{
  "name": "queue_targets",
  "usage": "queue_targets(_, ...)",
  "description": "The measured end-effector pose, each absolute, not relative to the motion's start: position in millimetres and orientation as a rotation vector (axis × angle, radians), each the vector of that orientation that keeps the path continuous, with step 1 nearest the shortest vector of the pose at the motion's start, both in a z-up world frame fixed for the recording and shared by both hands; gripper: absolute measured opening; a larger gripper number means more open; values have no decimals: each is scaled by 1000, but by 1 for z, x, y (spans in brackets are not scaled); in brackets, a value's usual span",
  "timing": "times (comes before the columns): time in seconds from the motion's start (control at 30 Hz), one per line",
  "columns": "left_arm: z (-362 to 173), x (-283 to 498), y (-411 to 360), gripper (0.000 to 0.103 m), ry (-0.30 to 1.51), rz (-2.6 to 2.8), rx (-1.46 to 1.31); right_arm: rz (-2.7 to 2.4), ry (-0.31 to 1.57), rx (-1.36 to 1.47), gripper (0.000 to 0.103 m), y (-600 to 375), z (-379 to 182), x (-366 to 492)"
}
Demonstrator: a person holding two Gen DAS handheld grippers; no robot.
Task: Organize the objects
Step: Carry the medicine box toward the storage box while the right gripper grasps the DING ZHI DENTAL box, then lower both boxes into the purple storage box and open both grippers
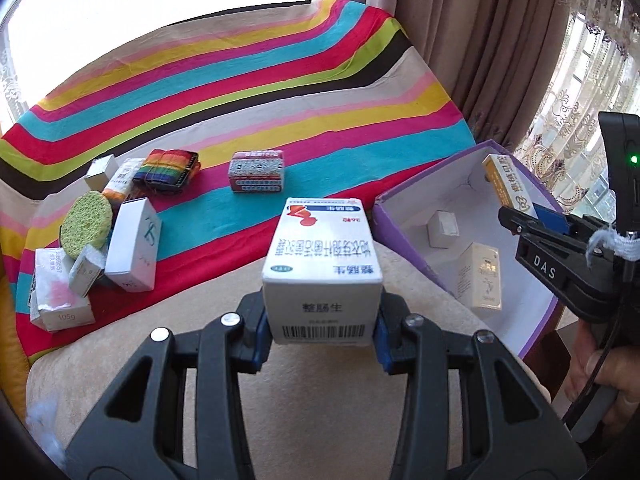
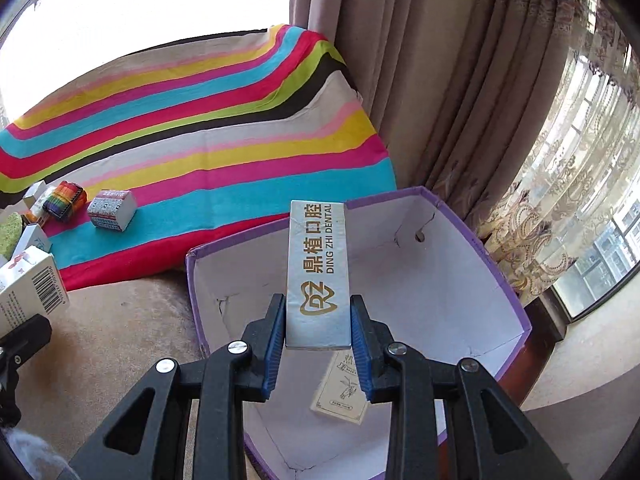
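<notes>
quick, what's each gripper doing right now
Left gripper: closed on the white medicine box.
Right gripper: closed on the dental box, over the purple bin.

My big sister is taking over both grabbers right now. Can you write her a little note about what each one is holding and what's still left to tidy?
Left tool: shut on the white medicine box, held above the beige cushion, beside the purple bin.
Right tool: shut on the dental box, held over the open bin.
Done: two small cartons lie inside the bin, a white one and a cream one.
Left: drop both held boxes in, then fetch the patterned box, rainbow bundle, green sponge and the white boxes clustered around it on the striped cloth.
</notes>
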State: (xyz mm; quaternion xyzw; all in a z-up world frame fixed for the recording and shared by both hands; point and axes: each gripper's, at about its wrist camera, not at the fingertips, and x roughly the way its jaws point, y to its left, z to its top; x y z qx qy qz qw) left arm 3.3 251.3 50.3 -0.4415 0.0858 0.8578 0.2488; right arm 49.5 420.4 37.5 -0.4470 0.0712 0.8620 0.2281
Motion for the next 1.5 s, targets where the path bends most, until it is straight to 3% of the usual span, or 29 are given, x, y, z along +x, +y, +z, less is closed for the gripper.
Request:
queue_targets(0.23,53,-1,303,45,266,2247,-1170,2348,530,-1356,32,464,14,69)
queue_targets(0.53,52,-16,353,45,248,2128,-1175,2305,766,-1368,33,486,-6,76)
queue_targets(0.6,50,-18,361,62,236,2089,-1198,2284,787,-1349,33,492,-8,78)
queue_targets(0.67,50,-15,362,73,233,2088,-1191,2287,796,-1345,37,494,-8,80)
queue_targets(0.77,53,-12,356,76,245,2105,-1189,2304,786,-1330,50,489,-3,81)
queue_targets(0.97,69,-13,304,82,194,2226,-1155,2435,840,-1254,73,458,15,72)
queue_targets(1.07,72,-16,266,83,143,2296,-1178,2504,785,-1240,80,432,22,61)
queue_targets(1.5,53,-19,69,84,-198,2570,-1311,2635,521,-1348,84,345,29,20)
